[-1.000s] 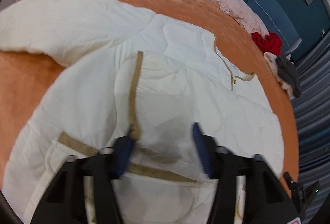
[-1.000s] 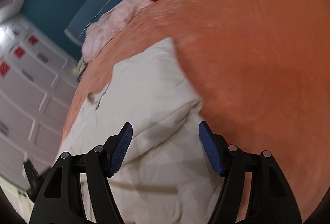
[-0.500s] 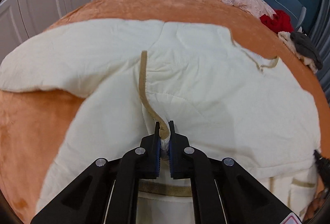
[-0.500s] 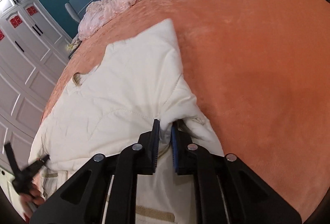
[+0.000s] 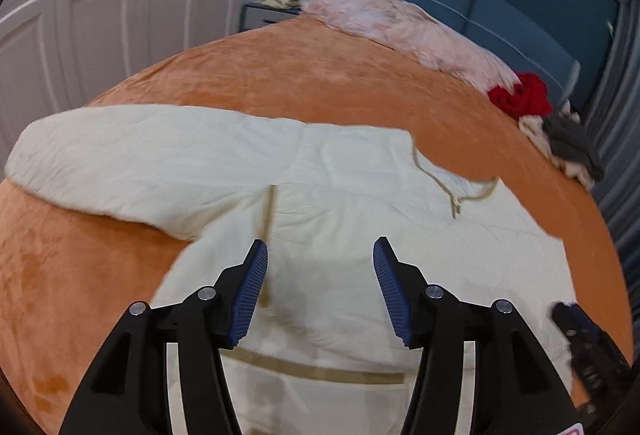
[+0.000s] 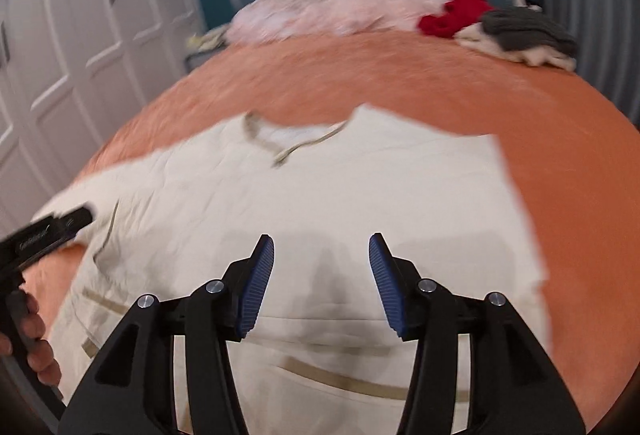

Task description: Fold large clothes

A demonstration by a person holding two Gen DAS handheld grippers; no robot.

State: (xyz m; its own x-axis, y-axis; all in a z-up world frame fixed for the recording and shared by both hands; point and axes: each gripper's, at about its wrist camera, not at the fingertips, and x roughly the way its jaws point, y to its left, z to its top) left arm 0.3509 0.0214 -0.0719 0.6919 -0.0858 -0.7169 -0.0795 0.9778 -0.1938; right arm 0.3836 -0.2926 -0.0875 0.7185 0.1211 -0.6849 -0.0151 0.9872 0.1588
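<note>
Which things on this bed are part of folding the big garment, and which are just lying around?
Part of the job:
- cream padded jacket, spread flat on the orange bedspread
- left gripper, fingers open
- right gripper, fingers open

Just lying about:
- pink blanket
- red garment
- grey and white clothes

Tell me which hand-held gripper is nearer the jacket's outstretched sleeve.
Left. The left hand-held gripper hovers open just right of the sleeve; the right hand-held gripper is over the jacket's opposite side.
</note>
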